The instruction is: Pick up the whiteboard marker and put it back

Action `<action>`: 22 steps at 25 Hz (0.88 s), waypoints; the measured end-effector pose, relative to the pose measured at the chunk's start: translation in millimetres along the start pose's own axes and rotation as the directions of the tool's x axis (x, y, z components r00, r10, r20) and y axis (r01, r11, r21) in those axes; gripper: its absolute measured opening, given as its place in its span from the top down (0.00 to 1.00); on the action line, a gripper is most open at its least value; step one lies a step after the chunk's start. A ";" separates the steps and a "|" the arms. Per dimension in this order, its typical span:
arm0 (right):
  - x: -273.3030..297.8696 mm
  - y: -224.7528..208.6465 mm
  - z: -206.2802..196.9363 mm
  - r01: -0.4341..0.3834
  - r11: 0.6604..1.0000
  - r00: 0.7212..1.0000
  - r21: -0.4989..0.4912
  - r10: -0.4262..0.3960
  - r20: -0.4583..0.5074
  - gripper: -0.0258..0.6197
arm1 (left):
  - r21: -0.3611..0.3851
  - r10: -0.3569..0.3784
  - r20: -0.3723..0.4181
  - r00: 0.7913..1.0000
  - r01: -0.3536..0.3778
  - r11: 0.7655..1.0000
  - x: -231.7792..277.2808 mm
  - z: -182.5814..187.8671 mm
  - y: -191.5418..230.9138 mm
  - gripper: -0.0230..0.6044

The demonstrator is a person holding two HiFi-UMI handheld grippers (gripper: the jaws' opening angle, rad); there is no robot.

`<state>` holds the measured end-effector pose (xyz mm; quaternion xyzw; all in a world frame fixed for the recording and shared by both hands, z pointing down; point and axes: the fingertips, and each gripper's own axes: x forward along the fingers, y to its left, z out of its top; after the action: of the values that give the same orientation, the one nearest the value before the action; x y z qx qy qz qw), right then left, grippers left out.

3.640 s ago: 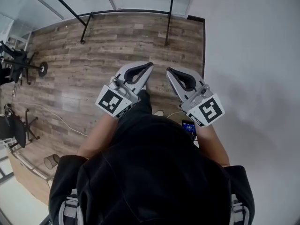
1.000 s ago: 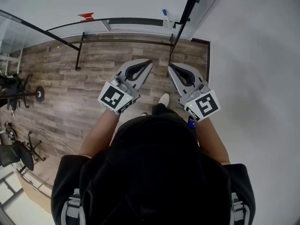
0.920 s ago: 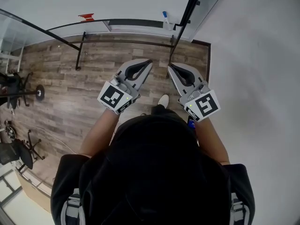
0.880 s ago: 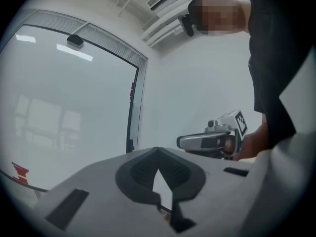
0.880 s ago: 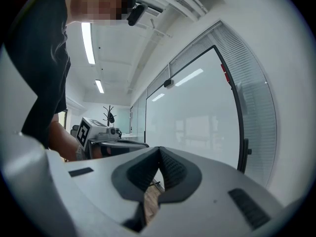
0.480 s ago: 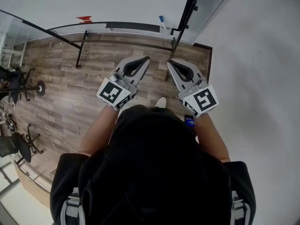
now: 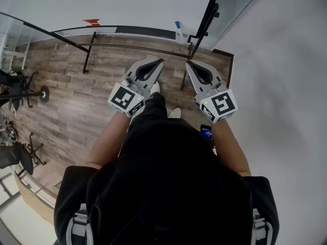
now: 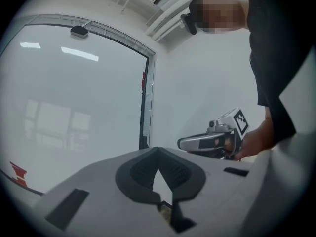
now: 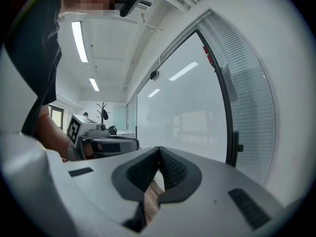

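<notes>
Forearms extended forward, parallel. Left gripper [image 7: 160,62] jaws pressed together, empty. Right gripper [image 7: 189,63] same. Whiteboard marker [image 7: 178,25] well ahead, untouched.

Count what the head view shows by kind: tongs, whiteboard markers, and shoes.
Tongs: 2, left tongs and right tongs, both closed and empty
Markers: 1, the blue-capped whiteboard marker
Footwear: 2 white shoes
Total: 5
</notes>
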<state>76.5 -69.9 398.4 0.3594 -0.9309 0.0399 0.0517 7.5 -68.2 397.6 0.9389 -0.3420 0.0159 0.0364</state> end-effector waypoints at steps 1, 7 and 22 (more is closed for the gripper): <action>4.8 -6.7 -1.8 0.022 1.000 1.000 0.001 -0.022 -0.005 0.96 | -0.003 -0.001 0.000 1.000 0.001 1.000 2.5 -3.6 5.7 0.96; 44.2 -33.2 -17.3 0.071 0.997 0.997 -0.002 -0.071 -0.043 0.96 | 0.002 -0.033 0.021 0.999 0.033 0.999 19.1 -13.7 40.9 0.96; 144.8 -114.8 -97.3 0.192 0.980 0.945 0.052 -0.170 -0.278 0.96 | -0.038 -0.142 0.013 0.990 0.143 0.989 83.6 -32.0 129.8 0.96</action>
<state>53.7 -240.1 517.2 0.4361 -0.8757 0.1206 0.1684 -12.2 -218.3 441.6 0.9601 -0.2744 0.0018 0.0539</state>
